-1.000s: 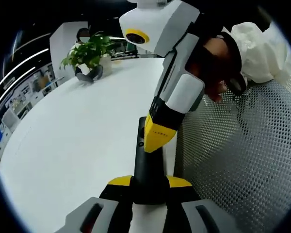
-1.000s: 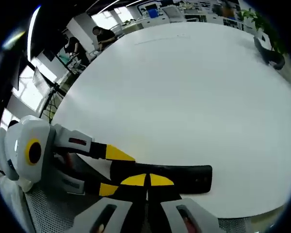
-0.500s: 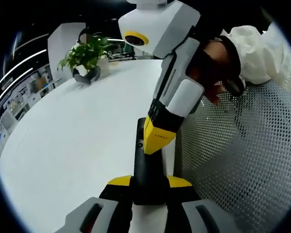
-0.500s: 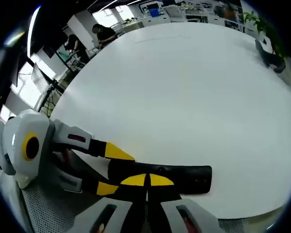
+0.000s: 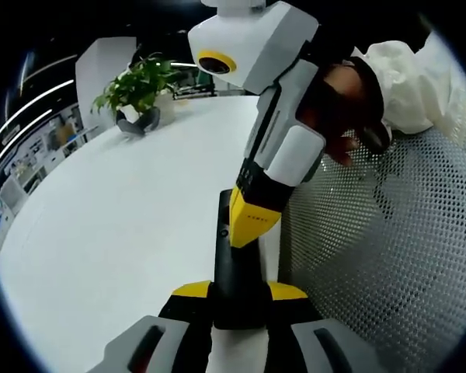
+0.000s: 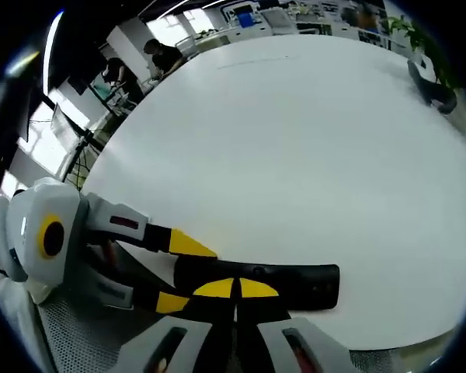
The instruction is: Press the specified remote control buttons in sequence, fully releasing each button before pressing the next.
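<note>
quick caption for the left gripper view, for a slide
Left gripper clamps a black remote on a white table while the right gripper tip presses its buttons.

A broad white surface [image 6: 295, 155] carries a black remote control [image 6: 287, 284] at its near edge; a potted plant [image 5: 140, 93] stands well apart from the remote, at the far rim.
</note>
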Available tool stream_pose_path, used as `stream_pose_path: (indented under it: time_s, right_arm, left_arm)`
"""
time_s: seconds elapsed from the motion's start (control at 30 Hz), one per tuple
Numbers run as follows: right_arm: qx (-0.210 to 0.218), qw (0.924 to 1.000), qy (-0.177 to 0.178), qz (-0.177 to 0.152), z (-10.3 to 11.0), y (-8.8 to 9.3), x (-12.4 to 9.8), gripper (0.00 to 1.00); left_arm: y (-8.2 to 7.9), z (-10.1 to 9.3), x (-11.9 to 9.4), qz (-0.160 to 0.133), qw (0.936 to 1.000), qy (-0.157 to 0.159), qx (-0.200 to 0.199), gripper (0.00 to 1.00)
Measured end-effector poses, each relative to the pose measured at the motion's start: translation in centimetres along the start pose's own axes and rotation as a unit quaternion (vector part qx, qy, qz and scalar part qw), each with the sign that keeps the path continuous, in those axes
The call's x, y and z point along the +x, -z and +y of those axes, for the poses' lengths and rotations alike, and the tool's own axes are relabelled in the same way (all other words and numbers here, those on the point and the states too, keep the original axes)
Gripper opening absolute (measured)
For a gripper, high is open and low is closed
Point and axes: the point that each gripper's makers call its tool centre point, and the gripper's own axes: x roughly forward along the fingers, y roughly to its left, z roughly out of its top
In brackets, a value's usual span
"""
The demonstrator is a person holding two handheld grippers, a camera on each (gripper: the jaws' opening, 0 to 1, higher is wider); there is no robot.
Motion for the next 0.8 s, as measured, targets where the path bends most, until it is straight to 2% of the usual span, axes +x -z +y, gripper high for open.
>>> stream_pose_path:
  time_s: [0.13, 0.23, 0.3, 0.33, 0.4, 0.6, 0.63, 0.67, 0.8]
  right_arm:
    - [0.000, 1.0000, 0.001, -0.002, 0.0, -0.1, -0.1, 0.00]
    - [0.004, 0.9997, 0.003, -0.025, -0.2, -0.8, -0.6, 0.00]
    - [0.028, 0.9985, -0.026, -0.038, 0.6, -1.2, -0.7, 0.00]
    - [0.041, 0.9978, -0.041, -0.034, 0.9, -1.1, -0.6, 0.00]
    - [0.042, 0.9980, -0.041, -0.022, 0.9, -0.7, -0.4, 0.00]
    - [0.000, 0.9998, -0.016, 0.015, 0.7, 0.5, 0.4, 0.00]
    - [-0.019, 0.9998, -0.010, 0.007, 0.8, 0.1, 0.2, 0.00]
    - [-0.026, 0.9996, -0.007, 0.012, 0.9, 0.3, 0.3, 0.00]
    - [-0.025, 0.9997, -0.005, 0.006, 0.8, 0.2, 0.3, 0.00]
  left_arm:
    - [-0.1, 0.0, 0.1, 0.000, 1.0000, 0.000, 0.003, 0.25]
    - [-0.4, -0.2, 0.4, 0.000, 0.9999, 0.001, 0.013, 0.25]
    - [-0.4, -0.1, 0.4, -0.001, 0.9999, 0.001, 0.013, 0.25]
    - [-0.4, -0.1, 0.4, -0.001, 0.9999, 0.001, 0.011, 0.25]
    - [-0.4, -0.1, 0.4, -0.002, 0.9999, 0.002, 0.010, 0.25]
    - [-0.4, -0.1, 0.4, -0.003, 0.9999, 0.004, 0.009, 0.25]
    - [-0.4, -0.1, 0.4, -0.003, 0.9999, 0.005, 0.009, 0.25]
    - [-0.4, -0.2, 0.4, -0.003, 0.9999, 0.005, 0.008, 0.25]
    - [-0.4, -0.2, 0.3, -0.003, 1.0000, 0.007, 0.006, 0.25]
